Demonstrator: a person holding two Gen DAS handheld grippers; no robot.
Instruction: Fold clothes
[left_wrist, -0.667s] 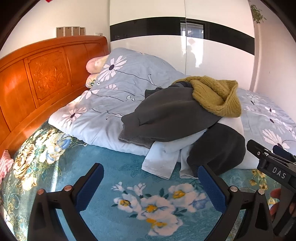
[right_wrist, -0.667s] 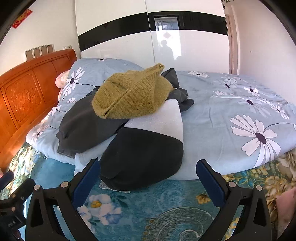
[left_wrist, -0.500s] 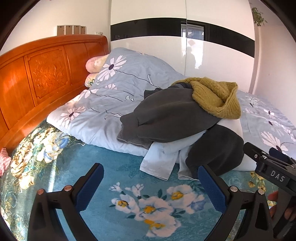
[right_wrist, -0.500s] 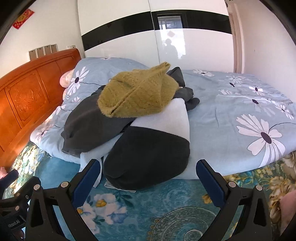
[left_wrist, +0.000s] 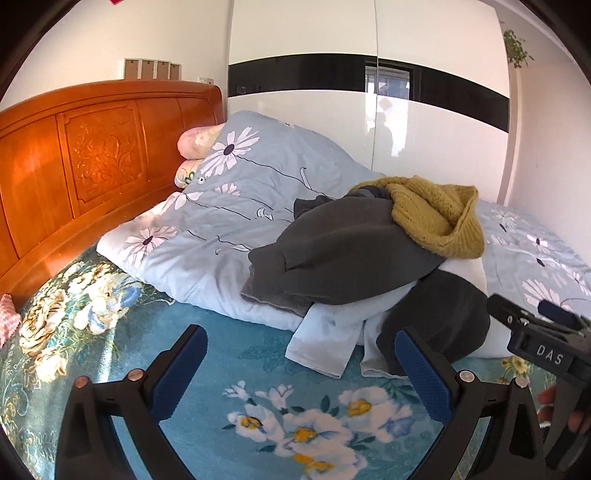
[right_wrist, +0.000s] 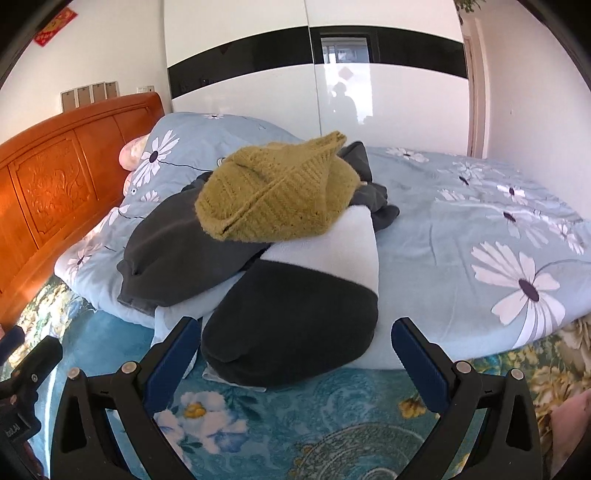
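- A messy pile of clothes (right_wrist: 280, 258) is heaped on the bed, sat on the front edge of the light blue daisy-print duvet (right_wrist: 461, 229) and spilling a bit onto the teal floral bedspread (left_wrist: 258, 369).
- On top of the pile a mustard knit sweater (right_wrist: 277, 199) is bunched up; it's also seen from the left wrist view (left_wrist: 432, 218).
- Under it a dark grey sweatshirt (left_wrist: 332, 251) is draped to the left, towards the headboard side.
- At the front a black-and-white fleece garment (right_wrist: 295, 317) is slumped, with its white band uppermost and its black part hanging over the duvet edge.
- A pale blue garment (left_wrist: 325, 336) is poking out from the bottom of the heap onto the bedspread.
- The left gripper (left_wrist: 303, 373) is held spread wide above the bedspread, nothing between its blue pads (left_wrist: 177, 373), just short of the pile.
- The right gripper (right_wrist: 295, 358) is also spread wide and empty, with the black end of the fleece framed between its fingers but not touched.
- Behind it all, an orange carved wooden headboard (left_wrist: 92, 166) and a glossy white wardrobe with a black band (right_wrist: 314, 81) are seen, with two pinkish pillows (left_wrist: 195, 155) tucked under the duvet.
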